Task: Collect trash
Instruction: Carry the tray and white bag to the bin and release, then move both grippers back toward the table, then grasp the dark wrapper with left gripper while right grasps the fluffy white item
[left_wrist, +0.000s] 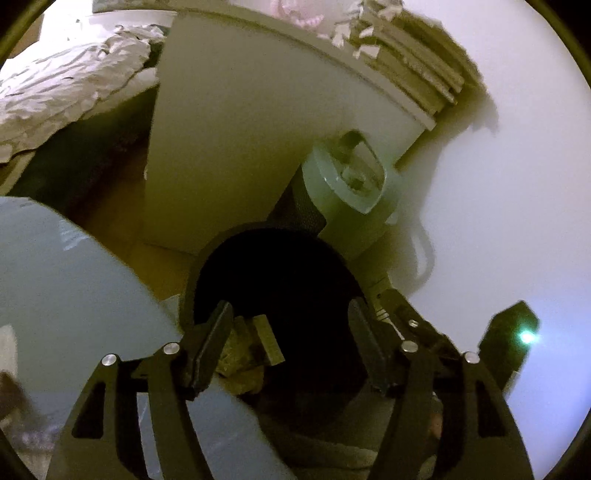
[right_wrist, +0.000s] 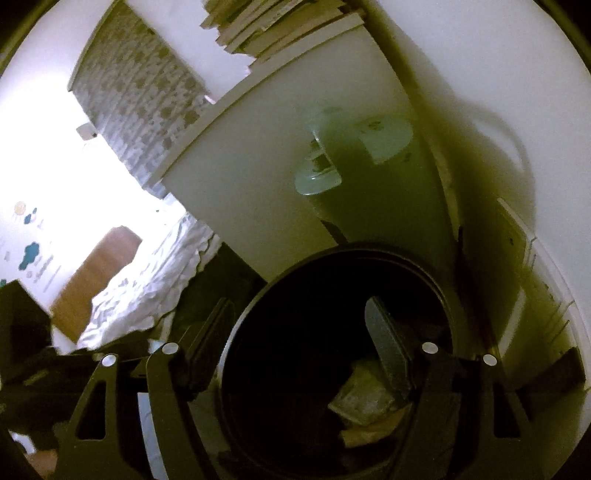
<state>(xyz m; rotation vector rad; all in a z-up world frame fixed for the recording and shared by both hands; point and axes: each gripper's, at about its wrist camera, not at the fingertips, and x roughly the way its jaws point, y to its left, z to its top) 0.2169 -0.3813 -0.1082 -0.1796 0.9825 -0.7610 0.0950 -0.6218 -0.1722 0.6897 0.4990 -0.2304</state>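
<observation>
Both wrist views, grippers above a dark round bin (right_wrist: 332, 258) standing on the floor against a pale cabinet side (left_wrist: 229, 147). We take the bin as our landmark throughout.

The left gripper (left_wrist: 288, 339) hangs over the bin's mouth with its jaws spread apart and nothing pinched; crumpled brownish scraps (left_wrist: 240, 365) and a pale strip (left_wrist: 269, 343) show just inside the near rim, between the fingers but free of the pads. The right gripper (right_wrist: 299, 343) is likewise spread and empty: its one finger (right_wrist: 388, 350) reaches inside the bin, the other stands outside the rim. The trash (right_wrist: 365, 402), a pale wrapper and crumpled paper, lies at the bottom of the bin below that finger.

We judge the drop to be done, so the risks lie in the withdrawal. With one finger each side of the rim, the right gripper could hook the wall on rising and tip or drag the bin. The scraps near the left fingers, if they cling to a pad, could be carried back out and fall on the floor beside the bin. A grey-green fixture (left_wrist: 351, 184) behind the bin and a blue-grey panel (left_wrist: 74, 295) left of it crowd the space; the dim, blurred view hides how much clearance remains.
</observation>
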